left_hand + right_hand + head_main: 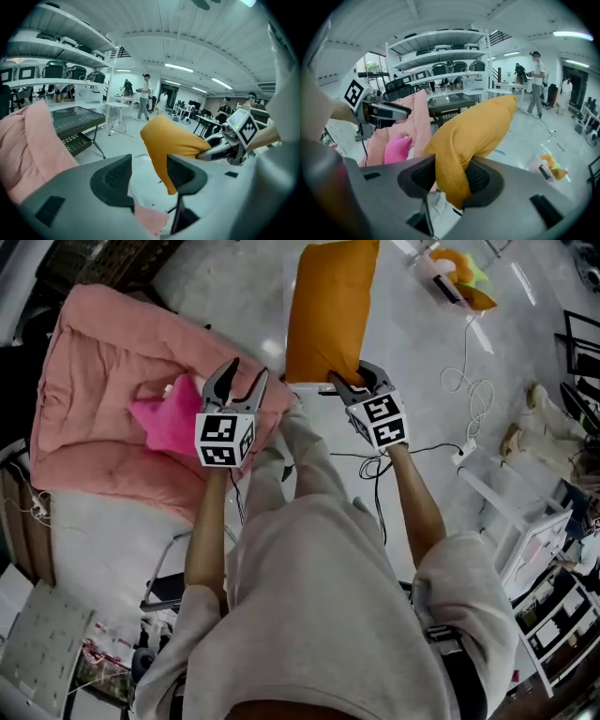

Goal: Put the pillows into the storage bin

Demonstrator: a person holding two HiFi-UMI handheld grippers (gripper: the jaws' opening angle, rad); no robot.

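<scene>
Orange pillow [330, 310] clamped in right claw [354, 379], left claw [247, 369] apart, apparently empty

Orange pillow [330, 310], magenta pillow [172, 423], pale pink quilt [94, 381].

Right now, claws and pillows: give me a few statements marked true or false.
1. The right claw is shut on the orange pillow. True.
2. The left claw grips the same pillow. False: its jaws stand apart with nothing between them.
3. A magenta pillow lies on the pink quilt. True.
4. The orange pillow lies flat on the pink quilt. False: the right claw holds it up by one edge, off to the quilt's side.
</scene>
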